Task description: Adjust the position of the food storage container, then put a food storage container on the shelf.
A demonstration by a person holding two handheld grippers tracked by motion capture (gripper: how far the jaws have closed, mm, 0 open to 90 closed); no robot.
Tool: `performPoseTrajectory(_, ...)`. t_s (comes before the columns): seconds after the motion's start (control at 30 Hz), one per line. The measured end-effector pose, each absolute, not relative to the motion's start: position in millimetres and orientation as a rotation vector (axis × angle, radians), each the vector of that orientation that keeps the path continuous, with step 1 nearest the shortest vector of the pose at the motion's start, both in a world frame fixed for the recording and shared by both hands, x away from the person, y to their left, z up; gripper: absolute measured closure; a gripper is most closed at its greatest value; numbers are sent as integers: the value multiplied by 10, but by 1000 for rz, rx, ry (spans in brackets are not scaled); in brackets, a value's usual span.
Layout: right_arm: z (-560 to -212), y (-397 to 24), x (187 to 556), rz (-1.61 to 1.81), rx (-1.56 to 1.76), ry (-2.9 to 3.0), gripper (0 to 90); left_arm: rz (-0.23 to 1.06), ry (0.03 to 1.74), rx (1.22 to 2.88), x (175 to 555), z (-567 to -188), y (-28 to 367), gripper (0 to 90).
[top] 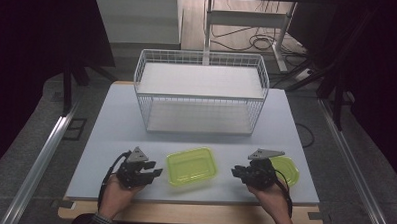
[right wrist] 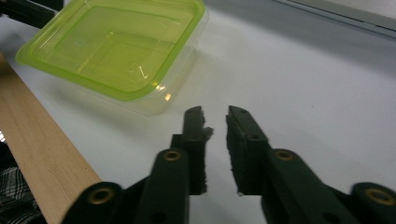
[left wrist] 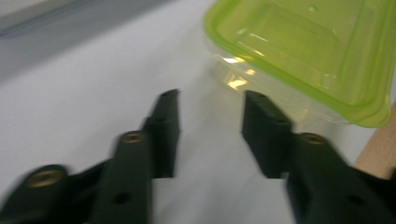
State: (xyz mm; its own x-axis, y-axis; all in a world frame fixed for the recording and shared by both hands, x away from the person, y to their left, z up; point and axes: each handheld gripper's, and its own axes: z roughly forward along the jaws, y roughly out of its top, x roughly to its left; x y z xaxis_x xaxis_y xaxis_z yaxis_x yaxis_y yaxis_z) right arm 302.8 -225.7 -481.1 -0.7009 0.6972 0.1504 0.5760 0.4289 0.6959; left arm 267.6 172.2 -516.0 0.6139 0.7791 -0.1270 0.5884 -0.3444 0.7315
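Note:
A clear container with a lime-green lid [top: 191, 166] sits on the white table top near the front edge, between the two grippers. My left gripper [top: 152, 169] is just left of it, pointing at it, jaws apart and empty. In the left gripper view the container [left wrist: 308, 46] lies beyond and to the right of the gripper [left wrist: 210, 100]. My right gripper [top: 236, 172] is to the container's right, with a narrow gap between its jaws and nothing in it. In the right gripper view the container [right wrist: 116, 46] lies to the upper left of the gripper [right wrist: 215, 114].
A white wire basket rack [top: 201, 92] with two levels stands at the back of the table. A second lime-green piece [top: 288, 170] lies behind the right hand. The table's wooden front edge [right wrist: 32, 140] runs close to both hands. Bare table lies between the rack and the container.

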Motion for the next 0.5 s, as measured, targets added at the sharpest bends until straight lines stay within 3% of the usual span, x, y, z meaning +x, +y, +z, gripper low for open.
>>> performPoseTrajectory(0.03,-4819,-2255,3031,1128,1130,2515,701,327,1076,2049,2654,-5161,1746,485)
performPoseTrajectory(0.07,-4830,-2245,3032,1124,1130,2518,634,353,1080,2040,2614,-5176,1768,350)
performPoseTrajectory(0.13,-4833,-2238,3033,1127,1128,2519,602,359,1085,2044,2598,-5187,1769,305)
performPoseTrajectory(0.23,-4827,-2205,3056,1170,1141,2515,492,368,1095,2062,2555,-5214,1771,154)
performPoseTrajectory(0.5,-4828,-2127,3213,1259,1226,2543,414,358,1100,2045,2462,-5253,1817,76)
